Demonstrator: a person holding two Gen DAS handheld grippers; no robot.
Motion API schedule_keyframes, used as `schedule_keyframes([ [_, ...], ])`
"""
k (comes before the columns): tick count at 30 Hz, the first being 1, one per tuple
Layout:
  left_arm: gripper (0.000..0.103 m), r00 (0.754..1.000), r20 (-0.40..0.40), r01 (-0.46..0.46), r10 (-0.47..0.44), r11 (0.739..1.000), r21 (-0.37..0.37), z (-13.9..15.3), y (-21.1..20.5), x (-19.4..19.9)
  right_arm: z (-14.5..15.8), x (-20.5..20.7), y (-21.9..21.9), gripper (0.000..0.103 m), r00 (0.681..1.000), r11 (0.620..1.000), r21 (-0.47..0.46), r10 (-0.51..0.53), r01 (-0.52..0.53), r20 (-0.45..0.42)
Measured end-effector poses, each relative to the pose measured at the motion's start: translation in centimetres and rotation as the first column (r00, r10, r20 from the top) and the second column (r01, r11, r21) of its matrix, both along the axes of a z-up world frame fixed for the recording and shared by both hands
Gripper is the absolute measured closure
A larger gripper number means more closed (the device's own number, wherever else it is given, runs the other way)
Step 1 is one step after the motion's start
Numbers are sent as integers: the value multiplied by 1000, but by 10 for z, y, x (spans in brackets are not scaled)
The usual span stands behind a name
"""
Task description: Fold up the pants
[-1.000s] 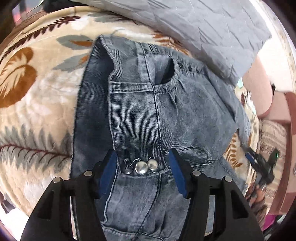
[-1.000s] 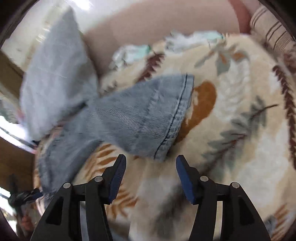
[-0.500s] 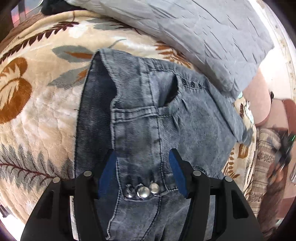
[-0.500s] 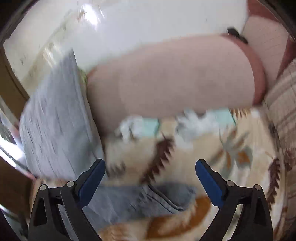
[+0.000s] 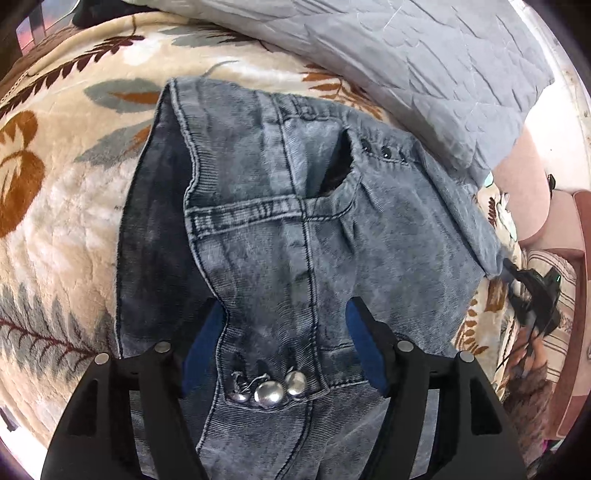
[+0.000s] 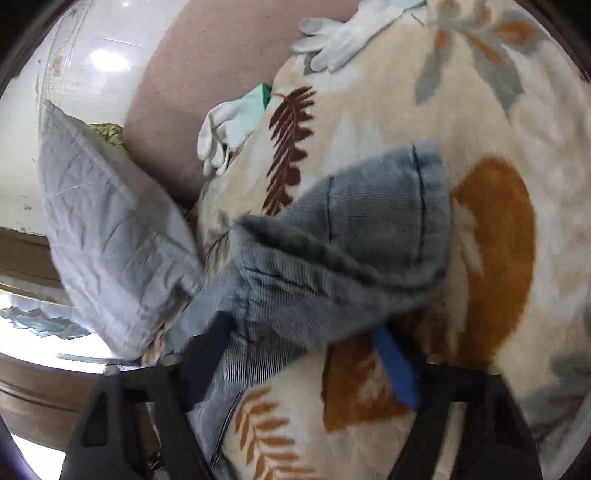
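pants on blanket | left claw spread, opening | right claw pinching leg

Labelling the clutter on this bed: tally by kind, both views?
Jeans: 1
Gloves: 2
Grey pillow: 1
Leaf-print blanket: 1
Total: 5
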State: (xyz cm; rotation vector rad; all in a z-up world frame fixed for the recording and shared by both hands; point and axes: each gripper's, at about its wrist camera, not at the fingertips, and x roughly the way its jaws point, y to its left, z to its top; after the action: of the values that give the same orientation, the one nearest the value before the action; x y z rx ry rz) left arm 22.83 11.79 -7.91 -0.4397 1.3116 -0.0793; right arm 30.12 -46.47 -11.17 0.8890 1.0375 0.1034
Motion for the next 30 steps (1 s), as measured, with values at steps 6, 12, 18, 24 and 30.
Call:
schedule_keyframes([
  [6, 35, 1000, 4, -30, 30, 999, -10, 3, 6, 11, 111, 45, -30, 38, 950, 996, -56, -54, 75, 308],
  [12, 34, 999, 19, -32, 33, 999, -40, 3, 11, 7, 58, 20, -42, 25, 995, 971, -236, -24, 46, 98],
  [18, 34, 1000, -8, -27, 27, 999, -29, -3, 5, 9, 15, 31, -38, 45, 988, 996, -49, -67, 75, 139],
  [24, 25, 999, -5, -45, 45, 998, -47, -10, 1, 20, -12, 68, -24, 44, 987, 988, -68, -134, 140, 91],
  [30, 92, 999, 32, 14, -14, 1000, 3, -6, -24, 26, 28, 43, -34, 98, 957, 975, -109, -162, 192, 241],
])
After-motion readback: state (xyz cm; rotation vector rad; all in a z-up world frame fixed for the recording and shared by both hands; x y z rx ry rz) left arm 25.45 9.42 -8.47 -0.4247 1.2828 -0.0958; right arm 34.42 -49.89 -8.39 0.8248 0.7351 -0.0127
